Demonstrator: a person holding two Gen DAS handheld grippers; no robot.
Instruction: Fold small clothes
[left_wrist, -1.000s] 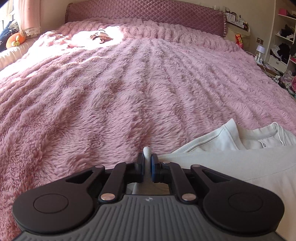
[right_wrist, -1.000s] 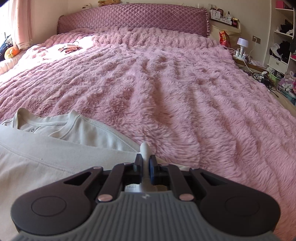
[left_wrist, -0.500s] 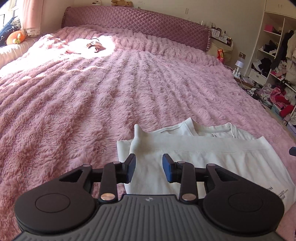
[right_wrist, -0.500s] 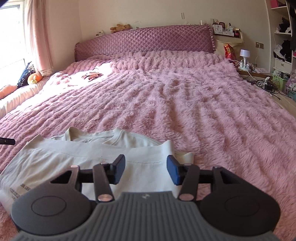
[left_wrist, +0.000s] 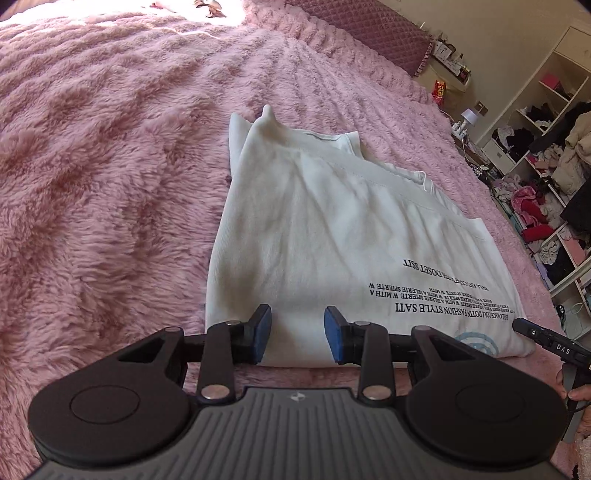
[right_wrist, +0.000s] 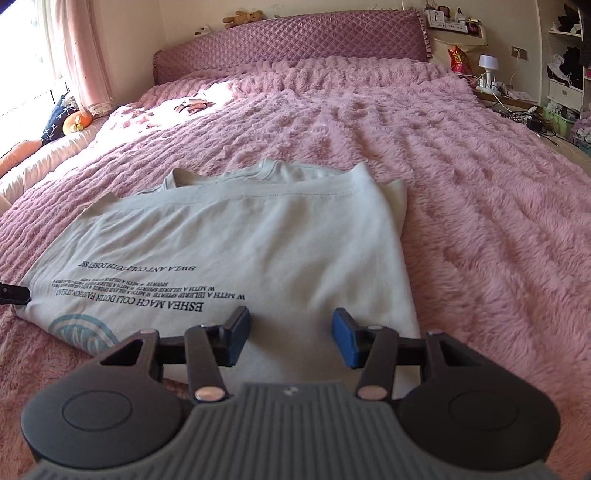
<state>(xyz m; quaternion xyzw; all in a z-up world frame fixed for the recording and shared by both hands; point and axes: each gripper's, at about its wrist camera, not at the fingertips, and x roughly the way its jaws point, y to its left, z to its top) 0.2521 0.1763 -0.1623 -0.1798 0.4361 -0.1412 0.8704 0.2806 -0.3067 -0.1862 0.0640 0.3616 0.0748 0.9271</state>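
Left wrist view shows the left gripper (left_wrist: 297, 334) with its blue-padded jaws apart and nothing between them, hanging just above the near edge of a white T-shirt (left_wrist: 332, 236). Its jaws have just been opening, and the cloth lies flat below them, free of the pads. The T-shirt is folded over on itself on the pink fluffy blanket (left_wrist: 110, 166) that covers the bed, with black printed lettering (left_wrist: 450, 295) upside down along its near right part and a pale blue round print beside it. At its far left corner a small peak of cloth stands up. The tip of the right gripper (left_wrist: 535, 334) shows at the right edge of this view, just past the shirt's near right corner, with part of a hand (left_wrist: 580, 391) below it.

From the right wrist view, the right gripper (right_wrist: 291, 338) also has its jaws apart and empty, having just been opening, above the near right part of the T-shirt (right_wrist: 258, 240). The shirt's collar (right_wrist: 273, 170) peeks out beyond the folded-over hem. A quilted purple headboard (right_wrist: 295, 48) stands at the far end of the bed, and open shelves (left_wrist: 546, 155) crowded with clothes fill the right side of the room.
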